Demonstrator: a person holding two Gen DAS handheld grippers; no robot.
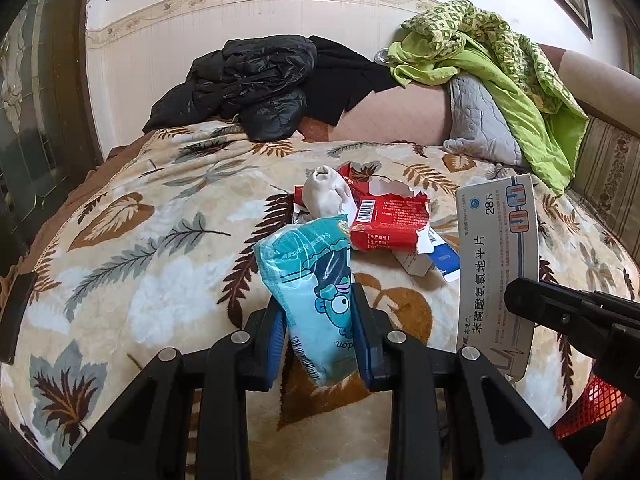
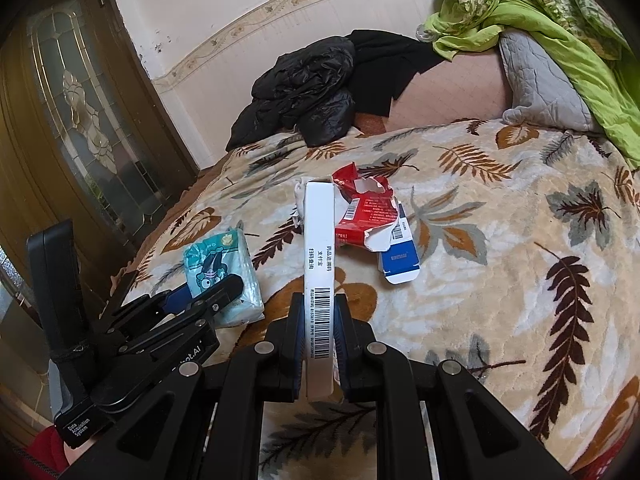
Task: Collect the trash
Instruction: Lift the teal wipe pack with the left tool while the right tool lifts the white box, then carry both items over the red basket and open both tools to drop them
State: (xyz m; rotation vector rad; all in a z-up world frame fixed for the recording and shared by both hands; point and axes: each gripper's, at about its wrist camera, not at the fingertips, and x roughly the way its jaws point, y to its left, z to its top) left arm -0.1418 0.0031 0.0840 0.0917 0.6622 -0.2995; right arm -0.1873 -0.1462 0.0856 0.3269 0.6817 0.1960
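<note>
My left gripper (image 1: 318, 312) is shut on a teal tissue pack (image 1: 312, 280) held just above the leaf-patterned blanket (image 1: 140, 240); it also shows in the right wrist view (image 2: 222, 276). My right gripper (image 2: 318, 320) is shut on a flat white medicine box (image 2: 319, 264), held edge-up; the box shows at the right in the left wrist view (image 1: 496, 264). On the bed beyond lie a torn red wrapper (image 1: 384, 220) (image 2: 364, 216), a crumpled white tissue (image 1: 326, 196) and a small blue-and-white carton (image 2: 398, 258).
A black jacket (image 1: 248, 84) and a green quilt over a grey pillow (image 1: 500, 80) lie at the far side by the wall. A wooden glass door (image 2: 80, 120) stands left. A red mesh basket (image 1: 588, 408) shows at the lower right.
</note>
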